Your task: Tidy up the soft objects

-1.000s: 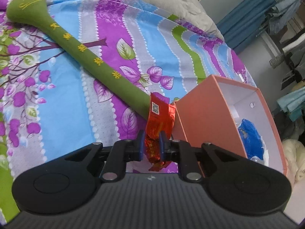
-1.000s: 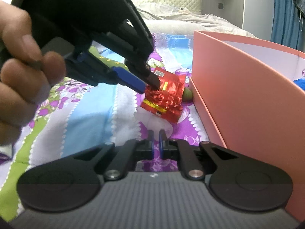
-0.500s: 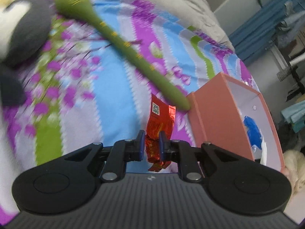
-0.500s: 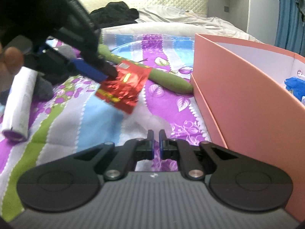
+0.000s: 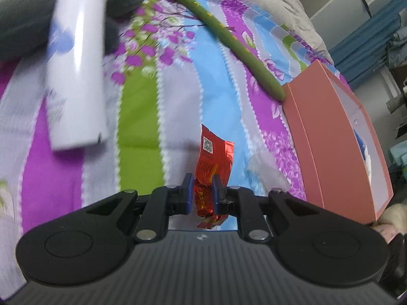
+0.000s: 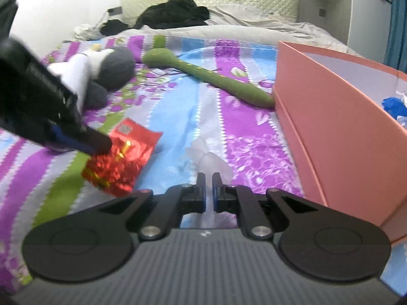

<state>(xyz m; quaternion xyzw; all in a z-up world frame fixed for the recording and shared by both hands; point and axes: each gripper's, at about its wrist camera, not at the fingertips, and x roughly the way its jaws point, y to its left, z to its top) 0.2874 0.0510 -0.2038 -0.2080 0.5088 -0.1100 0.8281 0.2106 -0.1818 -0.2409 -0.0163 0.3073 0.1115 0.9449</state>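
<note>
A: Foil, red and crinkled: the red foil packet (image 5: 213, 164) was clamped between the jaws of the left gripper (image 5: 202, 190), hanging above the striped bedspread (image 5: 142, 117), well out from the bed's edges.

B: And the right gripper (image 6: 208, 188)?

A: Its jaws were pressed nearly together with nothing between them, pointing over a small clear plastic wrapper (image 6: 208, 157) lying on the bedspread.

B: Where was the pink box (image 6: 338, 137)?

A: At the bed's right side, open-topped, with something blue (image 6: 394, 106) inside. The tail of the green plush snake (image 6: 216, 78) touched its near corner, and the body ran off toward the headboard end.

B: Anything else?

A: A grey and white plush toy (image 6: 112, 68) lay toward the bed's left side, and a blurred white tube (image 5: 76, 76) sat beside it in the left wrist view.
</note>
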